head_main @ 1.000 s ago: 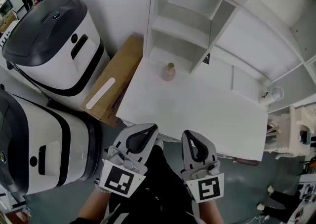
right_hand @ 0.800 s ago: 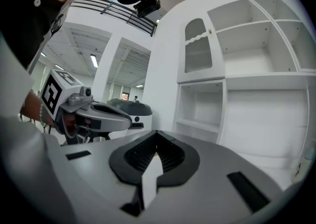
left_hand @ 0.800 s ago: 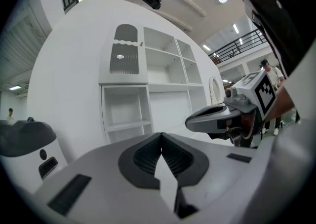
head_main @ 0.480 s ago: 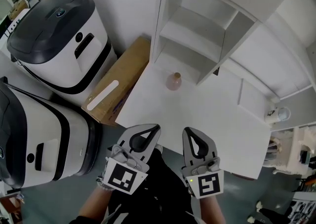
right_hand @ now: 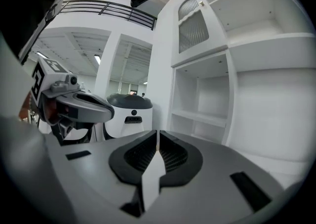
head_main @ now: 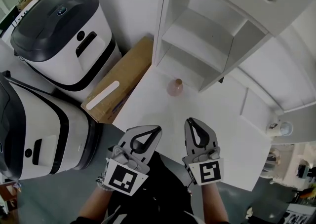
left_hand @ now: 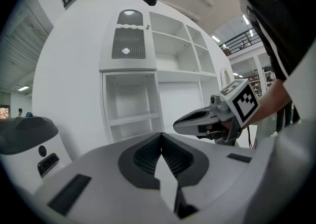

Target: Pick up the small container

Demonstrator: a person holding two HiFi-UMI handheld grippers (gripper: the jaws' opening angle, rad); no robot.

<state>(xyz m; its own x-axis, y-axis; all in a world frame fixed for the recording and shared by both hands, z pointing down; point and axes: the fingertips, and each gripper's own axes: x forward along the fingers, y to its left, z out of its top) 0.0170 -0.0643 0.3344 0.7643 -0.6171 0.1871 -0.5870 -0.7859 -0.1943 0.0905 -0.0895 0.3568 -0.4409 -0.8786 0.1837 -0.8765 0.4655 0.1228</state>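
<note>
A small pinkish container (head_main: 175,88) with a tan cap stands upright on the white table (head_main: 197,114), just in front of the open shelf unit (head_main: 207,40). Both grippers hover at the table's near edge, well short of it. My left gripper (head_main: 157,129) is shut with nothing between its jaws. My right gripper (head_main: 190,120) is also shut and empty. From the left gripper view (left_hand: 160,134) I see the right gripper (left_hand: 176,125) beside it; the right gripper view (right_hand: 157,131) shows the left gripper (right_hand: 111,112). The container is hidden in both gripper views.
Two large white machines with dark lids (head_main: 64,35) (head_main: 29,134) stand left of the table. A brown cardboard box (head_main: 123,77) lies between them and the table. A small white lamp-like object (head_main: 279,128) sits at the table's right end.
The view has shifted closer to the table and shelf. Both grippers have advanced a little over the table's near edge, toward the container. Their jaws have stayed shut.
</note>
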